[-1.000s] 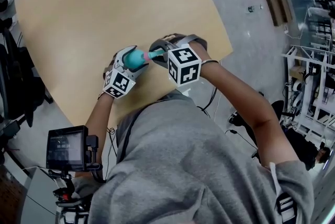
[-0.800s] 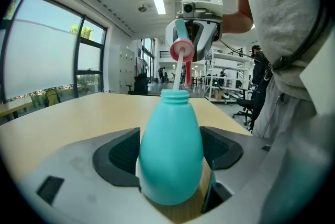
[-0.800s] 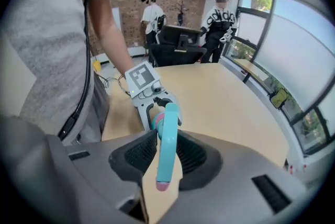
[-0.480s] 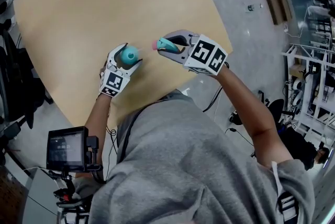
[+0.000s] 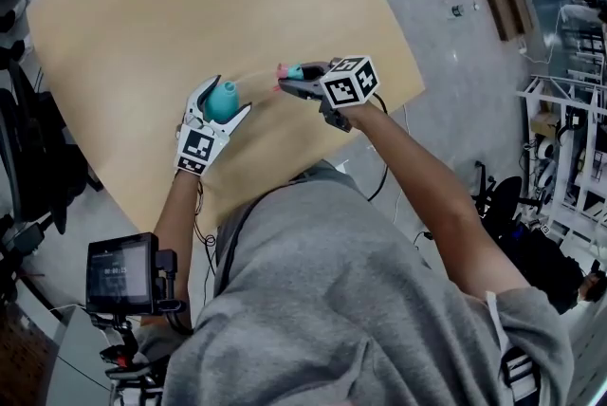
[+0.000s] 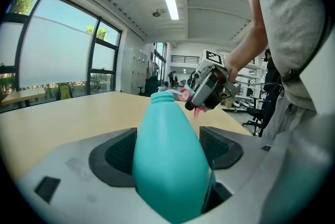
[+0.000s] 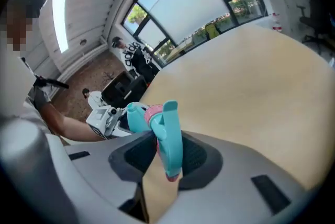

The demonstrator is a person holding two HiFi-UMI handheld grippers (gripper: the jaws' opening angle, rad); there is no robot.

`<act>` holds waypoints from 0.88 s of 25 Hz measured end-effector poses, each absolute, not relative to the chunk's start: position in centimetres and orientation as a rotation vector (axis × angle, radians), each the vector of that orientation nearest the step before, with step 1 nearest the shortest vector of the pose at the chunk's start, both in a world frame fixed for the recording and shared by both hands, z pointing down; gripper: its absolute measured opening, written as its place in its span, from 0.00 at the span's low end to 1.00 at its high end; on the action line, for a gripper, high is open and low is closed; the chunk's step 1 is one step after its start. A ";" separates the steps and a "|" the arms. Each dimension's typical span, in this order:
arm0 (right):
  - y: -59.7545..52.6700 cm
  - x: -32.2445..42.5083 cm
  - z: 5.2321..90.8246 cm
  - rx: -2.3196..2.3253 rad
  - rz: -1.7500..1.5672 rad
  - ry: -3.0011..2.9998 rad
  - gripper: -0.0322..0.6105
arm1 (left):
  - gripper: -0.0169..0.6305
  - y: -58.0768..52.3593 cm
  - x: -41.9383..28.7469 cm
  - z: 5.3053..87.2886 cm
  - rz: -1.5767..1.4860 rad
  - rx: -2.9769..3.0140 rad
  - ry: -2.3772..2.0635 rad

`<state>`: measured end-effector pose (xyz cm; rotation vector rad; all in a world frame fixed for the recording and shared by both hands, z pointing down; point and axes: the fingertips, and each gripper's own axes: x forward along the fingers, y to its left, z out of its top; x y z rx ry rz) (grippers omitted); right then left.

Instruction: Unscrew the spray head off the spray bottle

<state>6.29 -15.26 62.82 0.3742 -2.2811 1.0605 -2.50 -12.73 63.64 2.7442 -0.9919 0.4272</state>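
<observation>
My left gripper (image 5: 216, 106) is shut on the teal spray bottle (image 5: 225, 99), which it holds above the wooden table (image 5: 190, 6). In the left gripper view the bottle (image 6: 167, 165) fills the space between the pads, and its threaded neck (image 6: 162, 96) is bare. My right gripper (image 5: 296, 83) is shut on the teal spray head (image 5: 293, 72) with a pink collar, held a short way right of the neck. In the right gripper view the spray head (image 7: 168, 136) stands between the pads, with the bottle (image 7: 135, 115) behind it. A thin pale tube arcs from the head toward the neck.
The table's near edge (image 5: 285, 169) runs just below both grippers. A small monitor on a stand (image 5: 119, 267) sits at the lower left. Black chairs (image 5: 28, 148) stand on the left, and white racks (image 5: 569, 157) on the right.
The spray head has come off the bottle. My right gripper has carried it right and away from the neck. The left gripper with the bottle has shifted slightly left.
</observation>
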 end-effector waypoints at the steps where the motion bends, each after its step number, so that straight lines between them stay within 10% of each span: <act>1: -15.5 6.3 63.1 0.386 1.108 -2.298 0.23 | 0.57 -12.9 -2.8 63.7 0.429 2.736 -0.998; 19: -11.4 8.0 70.5 0.492 1.352 -2.193 0.17 | 0.59 -12.7 -5.8 65.6 0.410 2.686 -1.210; 22: -10.7 5.8 71.6 0.421 1.259 -2.170 0.23 | 0.76 -12.0 -5.7 67.0 0.427 2.661 -1.147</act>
